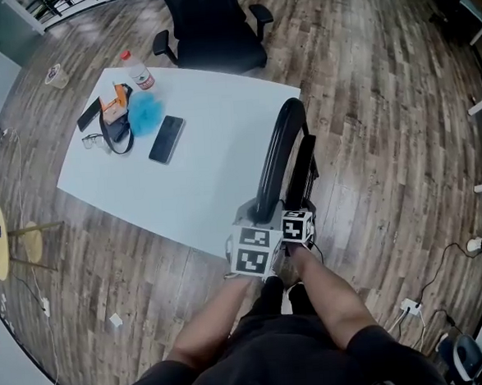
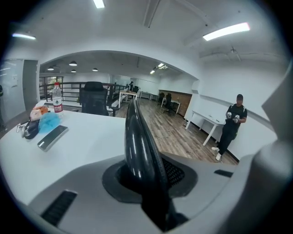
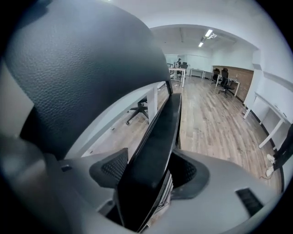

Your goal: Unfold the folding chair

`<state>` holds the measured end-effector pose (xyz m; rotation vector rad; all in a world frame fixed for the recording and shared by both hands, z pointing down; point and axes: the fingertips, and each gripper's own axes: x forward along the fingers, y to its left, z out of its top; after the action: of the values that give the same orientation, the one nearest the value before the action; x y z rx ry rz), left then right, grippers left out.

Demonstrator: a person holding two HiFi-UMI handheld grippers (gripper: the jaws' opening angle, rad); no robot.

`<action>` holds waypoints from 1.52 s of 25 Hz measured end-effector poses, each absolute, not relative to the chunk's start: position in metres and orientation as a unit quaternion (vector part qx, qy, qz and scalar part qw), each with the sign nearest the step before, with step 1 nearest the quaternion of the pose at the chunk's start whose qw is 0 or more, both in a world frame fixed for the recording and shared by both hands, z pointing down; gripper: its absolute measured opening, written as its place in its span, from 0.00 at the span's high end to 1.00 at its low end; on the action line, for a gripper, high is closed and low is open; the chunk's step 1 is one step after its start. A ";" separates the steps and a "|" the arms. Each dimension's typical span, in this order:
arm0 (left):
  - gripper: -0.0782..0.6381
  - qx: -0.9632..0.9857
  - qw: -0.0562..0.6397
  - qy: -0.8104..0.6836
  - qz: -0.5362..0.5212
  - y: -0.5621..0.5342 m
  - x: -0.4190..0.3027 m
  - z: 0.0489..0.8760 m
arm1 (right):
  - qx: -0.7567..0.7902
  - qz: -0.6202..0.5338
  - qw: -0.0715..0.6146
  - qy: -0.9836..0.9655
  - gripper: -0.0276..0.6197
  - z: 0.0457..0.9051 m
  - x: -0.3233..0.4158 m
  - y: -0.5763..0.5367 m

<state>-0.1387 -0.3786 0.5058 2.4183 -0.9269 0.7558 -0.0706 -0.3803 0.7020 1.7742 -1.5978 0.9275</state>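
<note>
The folded black folding chair (image 1: pixel 279 152) stands upright on the wood floor at the white table's near right edge. Its curved backrest rim (image 2: pixel 137 141) runs away between the left gripper's jaws. My left gripper (image 2: pixel 146 176) is shut on that rim, both pads against it. Beside it, my right gripper (image 3: pixel 146 176) is shut on the flat black seat panel (image 3: pixel 158 132), which fills the gap between its pads. In the head view both grippers sit side by side at the chair's near end, left gripper (image 1: pixel 259 219) and right gripper (image 1: pixel 296 207). The padded backrest (image 3: pixel 82 68) looms close at left.
The white table (image 1: pixel 216 189) holds a phone (image 1: pixel 166 139), a bottle (image 1: pixel 138 71), a blue puff (image 1: pixel 146 112) and glasses. A black office chair (image 1: pixel 213 25) stands behind it, a yellow stool (image 1: pixel 14 240) at left. A person (image 2: pixel 232 130) stands far right.
</note>
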 end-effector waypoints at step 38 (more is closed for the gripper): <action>0.58 0.827 0.222 -0.352 0.377 -0.294 -0.006 0.598 | 0.584 0.548 -0.006 -0.599 0.31 0.818 0.299 -0.156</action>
<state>-0.0059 -0.2944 0.5978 2.2862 -0.9724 1.0422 0.2986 -0.1557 0.8180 1.8418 -1.8890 1.7281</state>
